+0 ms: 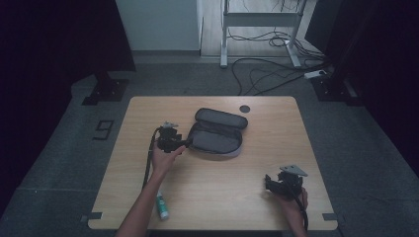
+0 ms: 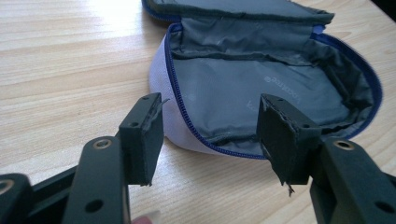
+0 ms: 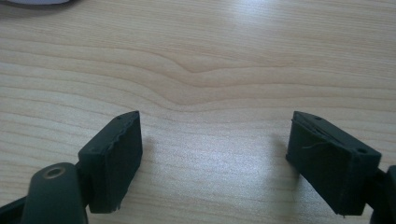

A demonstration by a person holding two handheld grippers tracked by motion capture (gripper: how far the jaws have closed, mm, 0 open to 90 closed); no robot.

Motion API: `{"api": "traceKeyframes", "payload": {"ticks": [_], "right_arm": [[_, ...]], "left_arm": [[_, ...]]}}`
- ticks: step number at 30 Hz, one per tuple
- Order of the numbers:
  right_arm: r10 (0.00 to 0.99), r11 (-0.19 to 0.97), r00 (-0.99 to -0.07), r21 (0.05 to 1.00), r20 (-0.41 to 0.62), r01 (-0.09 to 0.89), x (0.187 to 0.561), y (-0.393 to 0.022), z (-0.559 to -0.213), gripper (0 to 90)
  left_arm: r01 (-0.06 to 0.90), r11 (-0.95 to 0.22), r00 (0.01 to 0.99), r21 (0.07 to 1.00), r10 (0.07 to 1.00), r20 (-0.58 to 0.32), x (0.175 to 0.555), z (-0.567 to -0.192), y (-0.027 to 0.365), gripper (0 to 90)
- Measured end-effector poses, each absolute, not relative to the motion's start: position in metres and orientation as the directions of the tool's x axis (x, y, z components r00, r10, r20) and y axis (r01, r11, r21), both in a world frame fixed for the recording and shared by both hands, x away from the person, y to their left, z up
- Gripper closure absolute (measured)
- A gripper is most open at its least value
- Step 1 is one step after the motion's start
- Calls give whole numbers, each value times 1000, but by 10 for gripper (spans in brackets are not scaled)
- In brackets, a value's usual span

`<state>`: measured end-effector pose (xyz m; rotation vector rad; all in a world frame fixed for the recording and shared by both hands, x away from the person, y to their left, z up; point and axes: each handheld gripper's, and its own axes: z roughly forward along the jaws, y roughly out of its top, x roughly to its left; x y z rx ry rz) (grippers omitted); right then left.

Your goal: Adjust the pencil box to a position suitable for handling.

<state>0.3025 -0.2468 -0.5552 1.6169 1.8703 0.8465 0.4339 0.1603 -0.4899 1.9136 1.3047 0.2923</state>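
At the near left edge of the wooden worktop (image 1: 212,197) lies a small white tube with a green band (image 1: 161,206), just beside the person's left forearm. Farther in, the left gripper (image 1: 185,142) is held low over the worktop and points right at the open grey pencil case (image 1: 217,138). In the left gripper view its jaws stand wide apart with nothing between the pads; the near rim of the case, edged by a blue zip (image 2: 184,107), lies just beyond the pads (image 2: 147,135), and the case's grey lining is bare. The case sits a little left of the worktop's middle, its lid flipped back flat on the far side. A small dark disc (image 1: 244,108) lies beyond it, near the far edge. At the near right, well apart from the case, the right gripper (image 1: 269,183) rests low by the worktop's edge. In the right gripper view its jaws are spread wide over bare wood, holding nothing.
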Motion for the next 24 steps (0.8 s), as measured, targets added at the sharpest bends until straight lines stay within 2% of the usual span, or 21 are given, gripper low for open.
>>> {"api": "traceKeyframes", "payload": {"ticks": [18, 22, 23, 24], "right_arm": [[988, 94, -155, 746, 13, 659, 302, -247, -555, 190], [988, 94, -156, 746, 13, 659, 302, -246, -555, 193], [988, 94, -156, 747, 13, 658, 302, -246, -555, 195], [988, 94, -156, 747, 13, 658, 302, -246, -555, 195]], "left_arm": [[722, -201, 434, 662, 877, -207, 453, -509, 145, 464], [737, -204, 425, 644, 881, -207, 456, -513, 145, 502], [740, -212, 428, 638, 881, -204, 457, -514, 145, 565], [740, -212, 428, 638, 881, -204, 457, -514, 145, 578]]}}
